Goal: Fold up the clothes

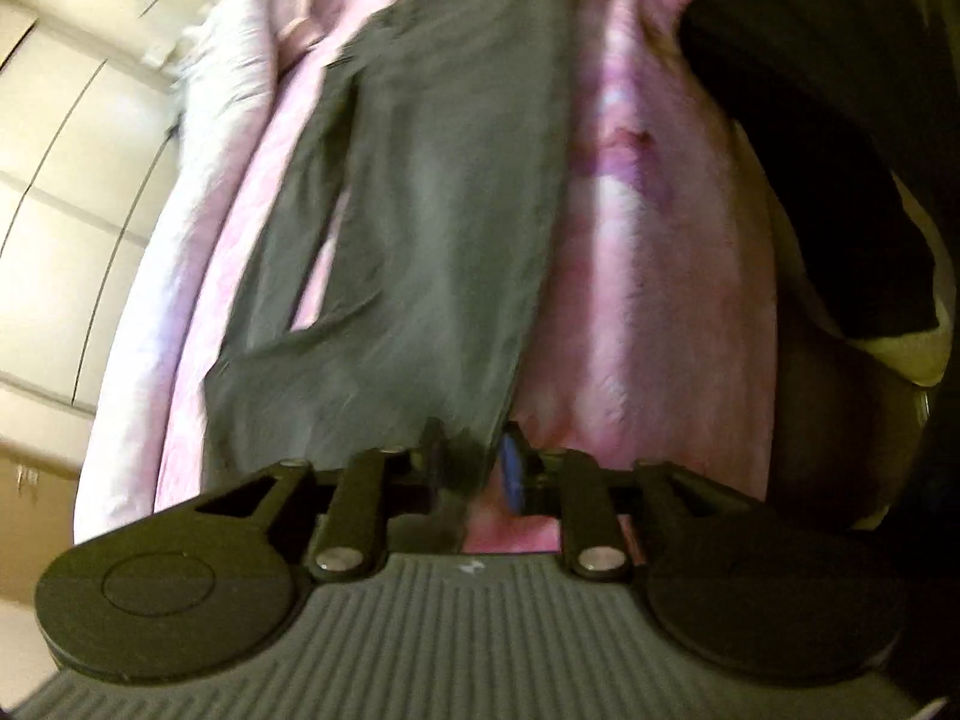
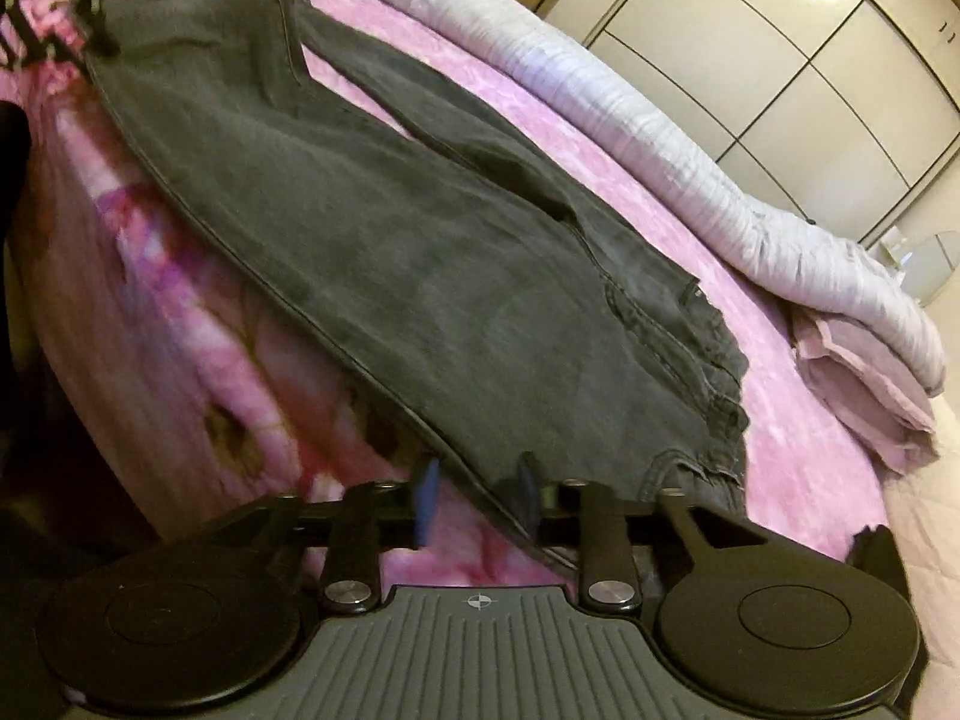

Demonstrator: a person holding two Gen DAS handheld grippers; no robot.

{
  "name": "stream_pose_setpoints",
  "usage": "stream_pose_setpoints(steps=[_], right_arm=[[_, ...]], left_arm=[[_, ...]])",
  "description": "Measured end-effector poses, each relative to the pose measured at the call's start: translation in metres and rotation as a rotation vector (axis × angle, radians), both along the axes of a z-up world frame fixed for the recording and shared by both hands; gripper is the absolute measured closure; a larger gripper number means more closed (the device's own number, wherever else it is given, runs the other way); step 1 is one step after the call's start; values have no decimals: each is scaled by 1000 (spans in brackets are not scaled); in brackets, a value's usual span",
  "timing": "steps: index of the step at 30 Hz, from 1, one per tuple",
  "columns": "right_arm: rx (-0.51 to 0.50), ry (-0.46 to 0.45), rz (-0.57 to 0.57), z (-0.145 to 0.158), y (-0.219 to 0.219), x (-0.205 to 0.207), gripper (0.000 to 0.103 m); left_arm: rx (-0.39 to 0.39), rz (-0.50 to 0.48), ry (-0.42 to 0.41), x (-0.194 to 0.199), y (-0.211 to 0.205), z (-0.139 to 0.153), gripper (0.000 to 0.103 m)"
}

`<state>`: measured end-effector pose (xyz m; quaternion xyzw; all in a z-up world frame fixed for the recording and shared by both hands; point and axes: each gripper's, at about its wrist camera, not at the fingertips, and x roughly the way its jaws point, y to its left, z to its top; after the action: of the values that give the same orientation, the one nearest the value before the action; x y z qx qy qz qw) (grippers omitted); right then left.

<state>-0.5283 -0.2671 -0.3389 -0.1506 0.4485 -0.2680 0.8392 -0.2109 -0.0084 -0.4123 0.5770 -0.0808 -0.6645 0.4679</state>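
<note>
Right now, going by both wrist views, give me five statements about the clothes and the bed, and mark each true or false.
1. The dark grey jeans lie stretched out on the pink blanket. True.
2. The jeans are already folded into a small square. False: they lie at full length, one leg over the other.
3. A rolled pale duvet lies along the far side of the bed. True.
4. The right tool is shut tight on the blanket. False: its jaws stand apart at the jeans' edge.
5. A folded pink cloth lies beside the duvet. True.
</note>
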Motion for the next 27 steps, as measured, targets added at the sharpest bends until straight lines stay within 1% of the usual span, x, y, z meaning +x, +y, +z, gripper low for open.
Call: stream_pose_setpoints(steps=[2, 3, 5, 7, 9, 12, 13, 15, 17, 18, 19, 20, 21, 22, 23, 25, 27], right_arm=[[-2, 6, -6, 0, 5, -1, 66], [0, 2, -7, 0, 9, -1, 66], [4, -5, -9, 0, 16, 0, 64], [3, -3, -7, -1, 21, 3, 64], [-5, 9, -1, -2, 23, 8, 63], [-11, 31, 12, -5, 25, 18, 63], [-14, 38, 14, -6, 26, 20, 62], [-21, 46, 18, -6, 27, 24, 62], [-23, 47, 13, -5, 26, 27, 62], [-21, 45, 6, -5, 25, 27, 62], [-16, 41, -2, -5, 23, 27, 61], [-10, 37, -10, -5, 21, 28, 61], [-6, 35, -15, -5, 19, 28, 61], [-2, 34, -21, -6, 18, 29, 61], [1, 32, -26, -6, 17, 30, 60], [0, 38, -31, -7, 16, 32, 60], [-9, 36, -29, -8, 18, 32, 60]], left_arm=[[-15, 39, 40, 13, 9, 11, 65], [-22, 66, 57, 20, 13, 16, 64], [-32, 155, 75, 40, 23, 24, 62], [-39, 268, 69, 66, 30, 28, 61], [-49, 360, 29, 93, 35, 26, 60], [-31, 393, -104, 117, 40, 7, 60], [-12, 377, -143, 121, 42, -2, 60], [24, 342, -196, 126, 42, -18, 58], [27, 303, -250, 128, 39, -31, 58], [16, 295, -271, 129, 38, -34, 58], [10, 288, -285, 129, 36, -36, 61], [19, 287, -284, 130, 33, -36, 77], [16, 290, -297, 131, 32, -37, 98], [-8, 297, -335, 133, 36, -36, 99], [-16, 305, -352, 140, 48, -31, 99], [-13, 374, -339, 152, 63, -17, 99], [2, 441, -338, 164, 76, -11, 99]])
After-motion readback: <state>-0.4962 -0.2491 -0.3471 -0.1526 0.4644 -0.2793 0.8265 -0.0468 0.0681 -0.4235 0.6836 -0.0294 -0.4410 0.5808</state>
